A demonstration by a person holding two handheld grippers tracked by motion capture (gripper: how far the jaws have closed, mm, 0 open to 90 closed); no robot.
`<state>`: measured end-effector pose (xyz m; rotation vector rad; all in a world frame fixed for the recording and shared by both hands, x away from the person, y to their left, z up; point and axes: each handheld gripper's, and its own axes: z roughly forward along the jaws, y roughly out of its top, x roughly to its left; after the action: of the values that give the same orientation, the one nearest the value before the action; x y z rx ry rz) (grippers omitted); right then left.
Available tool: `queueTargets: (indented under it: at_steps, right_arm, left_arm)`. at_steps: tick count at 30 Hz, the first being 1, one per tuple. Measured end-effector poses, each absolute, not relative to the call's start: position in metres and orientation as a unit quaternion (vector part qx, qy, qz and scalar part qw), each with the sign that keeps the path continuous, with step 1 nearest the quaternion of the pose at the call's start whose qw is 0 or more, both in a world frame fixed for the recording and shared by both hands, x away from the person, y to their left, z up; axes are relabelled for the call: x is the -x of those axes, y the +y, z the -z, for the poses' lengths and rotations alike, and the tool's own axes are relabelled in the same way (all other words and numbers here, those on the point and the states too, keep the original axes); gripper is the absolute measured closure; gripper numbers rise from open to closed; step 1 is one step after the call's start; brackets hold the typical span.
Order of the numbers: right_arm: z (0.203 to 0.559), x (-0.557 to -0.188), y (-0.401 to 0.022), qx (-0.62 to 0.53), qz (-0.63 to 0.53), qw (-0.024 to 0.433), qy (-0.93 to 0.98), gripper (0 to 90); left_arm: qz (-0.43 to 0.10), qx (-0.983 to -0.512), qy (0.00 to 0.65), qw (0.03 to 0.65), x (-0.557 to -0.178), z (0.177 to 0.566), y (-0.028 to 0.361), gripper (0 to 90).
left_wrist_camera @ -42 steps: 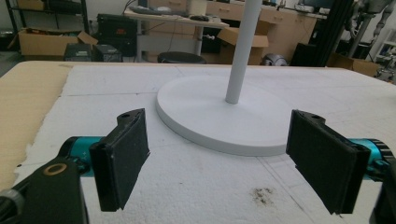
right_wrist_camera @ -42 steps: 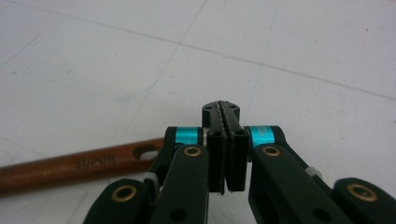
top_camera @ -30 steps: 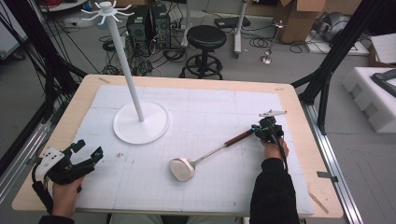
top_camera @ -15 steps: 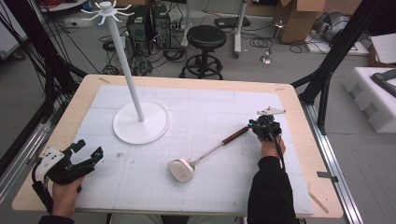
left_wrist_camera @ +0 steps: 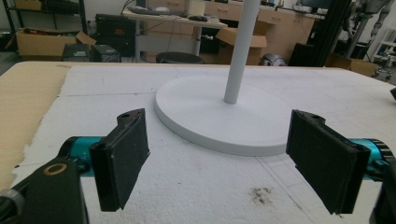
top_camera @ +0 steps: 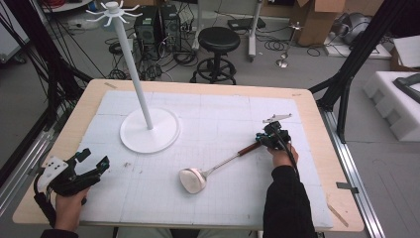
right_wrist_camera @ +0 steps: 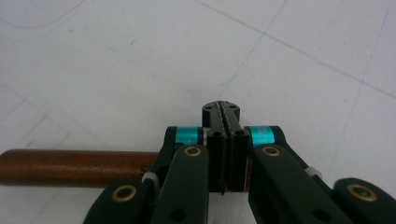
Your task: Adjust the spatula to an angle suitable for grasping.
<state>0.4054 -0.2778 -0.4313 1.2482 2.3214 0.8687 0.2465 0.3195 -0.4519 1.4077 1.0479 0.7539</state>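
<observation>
A metal ladle with a brown wooden handle lies on the white mat, bowl toward me. My right gripper rests at the handle's far end. In the right gripper view its jaws are shut pad to pad with nothing seen between them, and the wooden handle runs off to the left beneath the links. My left gripper sits at the table's near left corner, open and empty. It faces the white stand's round base and pole.
The white stand with its hook-topped pole stands at the mat's back left. White foam mat covers most of the wooden table. A black stool and cables lie beyond the far edge.
My right gripper has shifted slightly left, closer onto the end of the ladle's handle. The ladle and my left gripper have stayed where they were.
</observation>
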Motion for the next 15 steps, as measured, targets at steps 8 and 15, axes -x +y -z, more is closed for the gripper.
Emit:
queueTargets:
  at_steps: [8, 15]
  right_arm:
    - [0.435, -0.382, -0.281, -0.438, -0.306, 0.162, 0.829, 89.1]
    - [0.432, -0.349, -0.291, -0.434, -0.328, 0.167, 0.822, 89.1]
  left_arm:
    - [-0.32, -0.6, 0.451, 0.578, -0.247, 0.452, 0.32, 21.2]
    - [-0.32, -0.6, 0.451, 0.578, -0.247, 0.452, 0.32, 21.2]
